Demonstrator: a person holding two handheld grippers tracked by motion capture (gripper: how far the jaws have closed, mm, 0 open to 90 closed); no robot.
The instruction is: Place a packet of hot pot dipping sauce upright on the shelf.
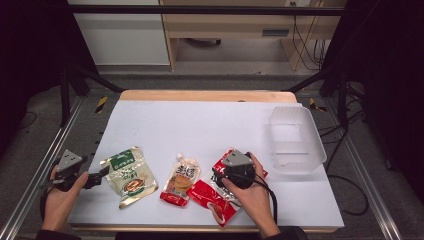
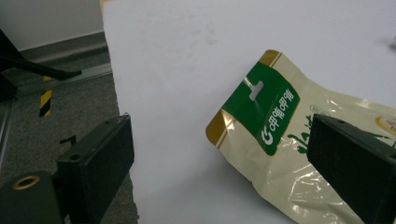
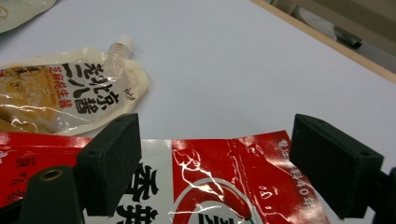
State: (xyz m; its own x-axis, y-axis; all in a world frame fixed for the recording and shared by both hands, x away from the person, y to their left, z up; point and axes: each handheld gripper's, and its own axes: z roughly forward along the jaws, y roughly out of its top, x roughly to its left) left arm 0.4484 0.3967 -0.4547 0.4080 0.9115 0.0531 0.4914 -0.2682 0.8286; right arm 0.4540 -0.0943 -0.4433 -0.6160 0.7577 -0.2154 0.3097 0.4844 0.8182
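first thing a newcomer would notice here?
Probably the shiny food pouches in a row near the front edge of the white table: a green-and-cream pouch at left, a spouted sauce pouch in the middle, red pouches at right. Next, the right claw, open, straddling a red pouch, and the left claw, open, at the green pouch's edge. A clear plastic tub sits at the right edge.

A white sheet (image 1: 210, 125) covers a wooden table (image 1: 205, 95); the floor (image 1: 30, 145) around it is grey carpet, marked with yellow-and-black tape (image 1: 101, 104); black frame bars (image 1: 200, 9) cross overhead; behind stand a white cabinet (image 1: 125, 35) and a pale wooden desk (image 1: 235, 25); cables (image 1: 305, 45) hang at the right; both sides lie dark.
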